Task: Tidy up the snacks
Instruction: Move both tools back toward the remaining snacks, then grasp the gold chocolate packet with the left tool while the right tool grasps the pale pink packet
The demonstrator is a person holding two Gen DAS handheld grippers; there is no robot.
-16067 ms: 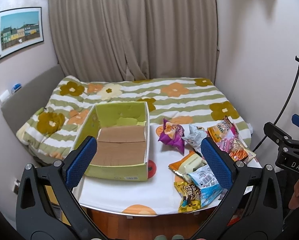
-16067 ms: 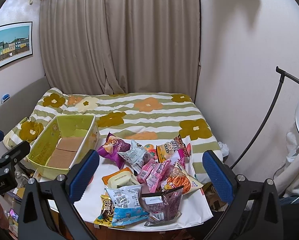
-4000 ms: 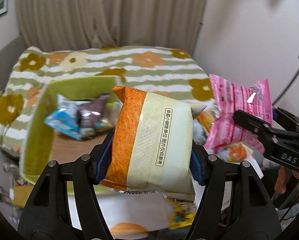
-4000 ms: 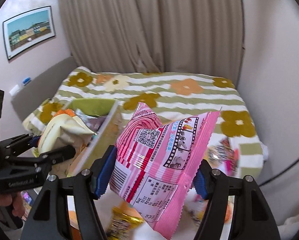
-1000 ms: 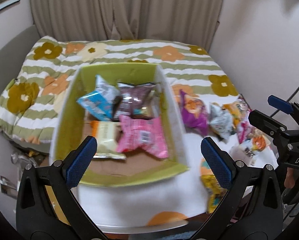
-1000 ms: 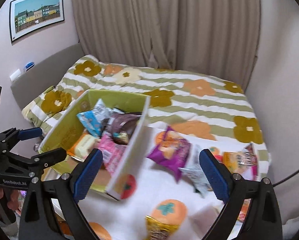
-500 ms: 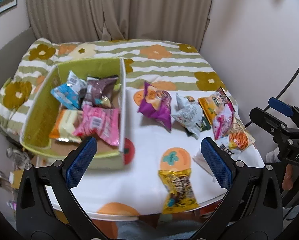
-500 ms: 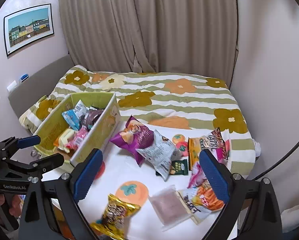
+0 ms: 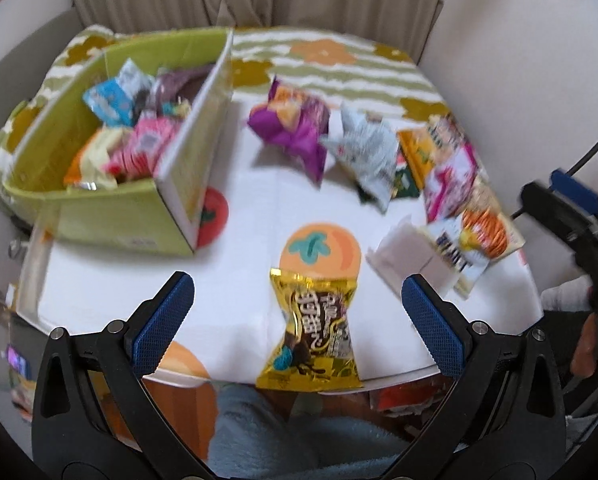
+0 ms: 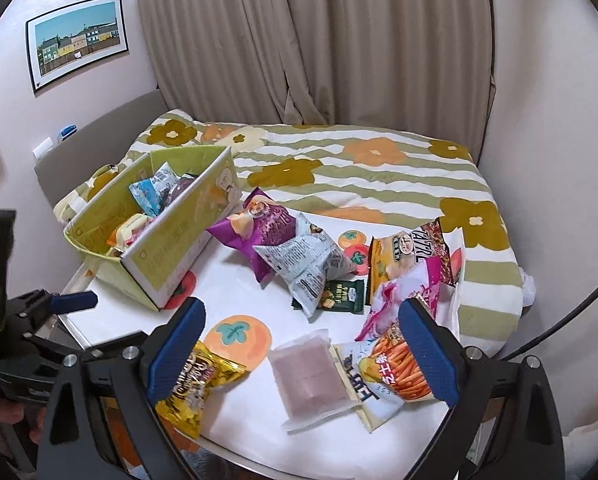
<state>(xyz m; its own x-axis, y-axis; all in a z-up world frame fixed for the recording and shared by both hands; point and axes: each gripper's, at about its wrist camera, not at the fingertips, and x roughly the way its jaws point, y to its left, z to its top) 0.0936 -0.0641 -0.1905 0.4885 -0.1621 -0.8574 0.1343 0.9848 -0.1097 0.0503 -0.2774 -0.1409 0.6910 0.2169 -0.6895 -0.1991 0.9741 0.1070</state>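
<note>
Both claws stood wide apart and empty. The left claw [image 9: 297, 306] hung over the gold bag [image 9: 313, 340] at the desk's [image 9: 251, 216] near edge. The right claw [image 10: 301, 340] framed the pale pouch [image 10: 309, 376], with the gold bag at its 9 o'clock. The green box [image 10: 171, 252] sat at 10 o'clock, already holding several snacks. Purple bag [image 10: 259, 228] and grey bag [image 10: 303, 260] lay touching at 12.
</note>
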